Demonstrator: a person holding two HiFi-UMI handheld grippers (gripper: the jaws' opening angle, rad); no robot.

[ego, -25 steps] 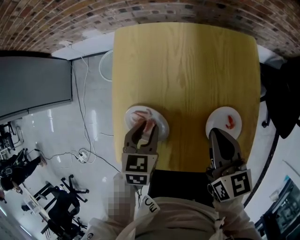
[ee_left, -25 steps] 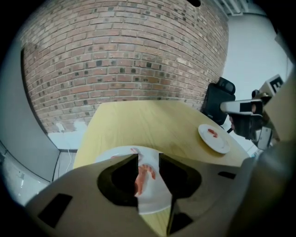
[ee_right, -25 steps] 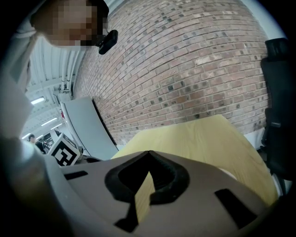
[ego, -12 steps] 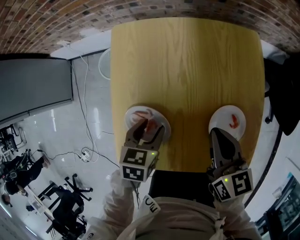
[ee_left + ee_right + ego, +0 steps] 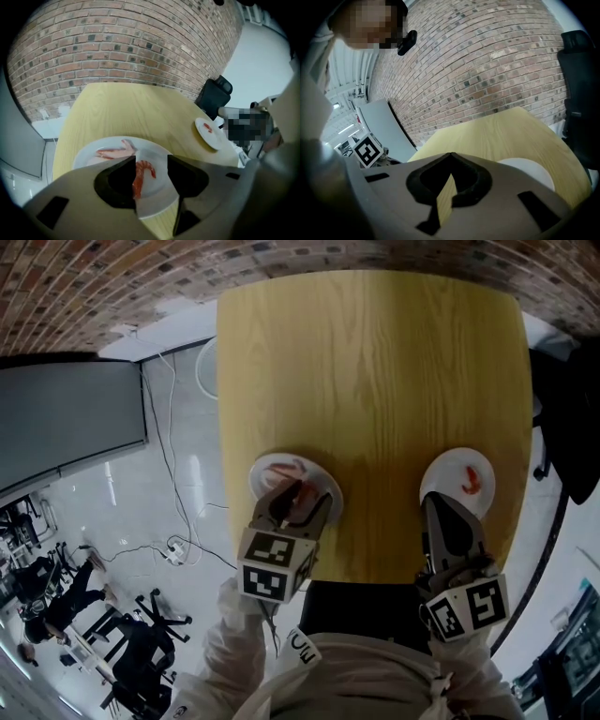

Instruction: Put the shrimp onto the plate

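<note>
Yellow wood-grain table (image 5: 375, 362), head view: bears two round white plates near its front edge, well apart
Left plate (image 5: 267, 472), head view: holds a pale pink shrimp (image 5: 286, 468) and a curled red shrimp (image 5: 302, 502)
Left gripper (image 5: 302, 493), head view: grey, over the left plate's near side, one jaw on either side of the curled red shrimp
Right plate (image 5: 450, 468), head view: holds a lone red shrimp (image 5: 472, 481); the grey right gripper (image 5: 433, 504) ends at its near rim
Left gripper view: the jaws have just been opening and stand wide apart; the curled red shrimp (image 5: 139, 176) lies on the left plate (image 5: 93, 152) in the gap, close beside one jaw, not pinched
Right gripper view: the right gripper (image 5: 451, 154) has its jaws together at the tips, nothing between them; the right plate (image 5: 529, 171) and a red brick wall (image 5: 487, 61) lie beyond
</note>
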